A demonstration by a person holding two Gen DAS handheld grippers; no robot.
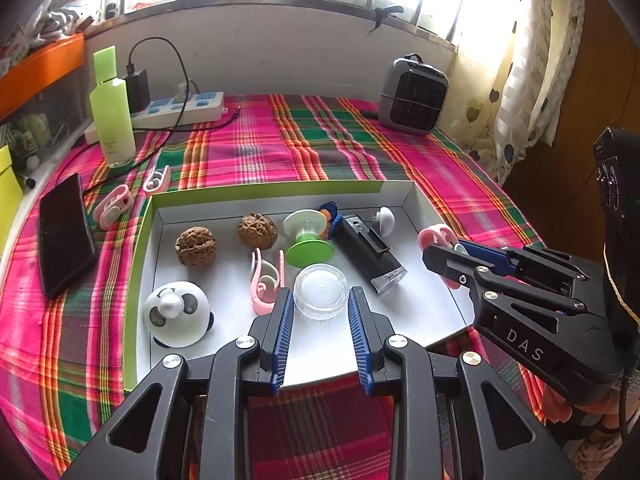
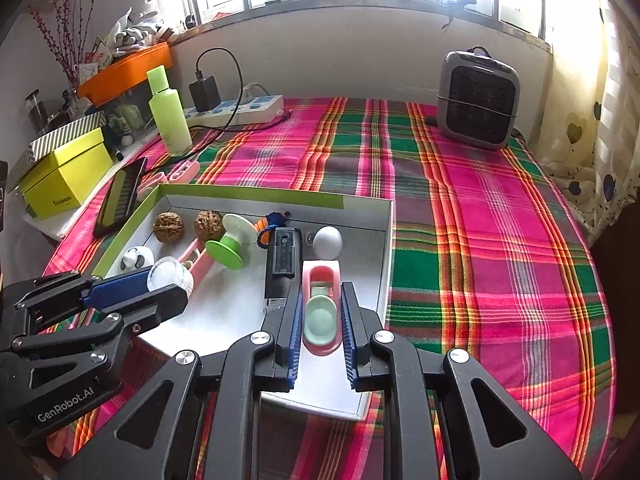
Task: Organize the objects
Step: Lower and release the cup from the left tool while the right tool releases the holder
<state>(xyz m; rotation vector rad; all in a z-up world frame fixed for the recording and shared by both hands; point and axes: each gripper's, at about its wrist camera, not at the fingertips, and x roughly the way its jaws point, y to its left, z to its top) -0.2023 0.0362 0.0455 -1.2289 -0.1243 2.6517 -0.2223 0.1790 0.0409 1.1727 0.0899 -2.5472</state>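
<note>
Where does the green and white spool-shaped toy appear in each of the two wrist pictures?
Left wrist view: the green and white spool toy lies near the middle of the box, right of the two walnuts.
Right wrist view: the same toy lies left of centre, right of the walnuts.
Shared landmark: the black rectangular device just to its right.

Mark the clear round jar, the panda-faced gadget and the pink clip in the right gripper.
clear round jar (image 1: pixel 320 290), left wrist view, middle of its lid.
panda-faced gadget (image 1: pixel 176 312), left wrist view, white top.
pink clip (image 2: pixel 321 312), right wrist view, mint inner pad.
</note>
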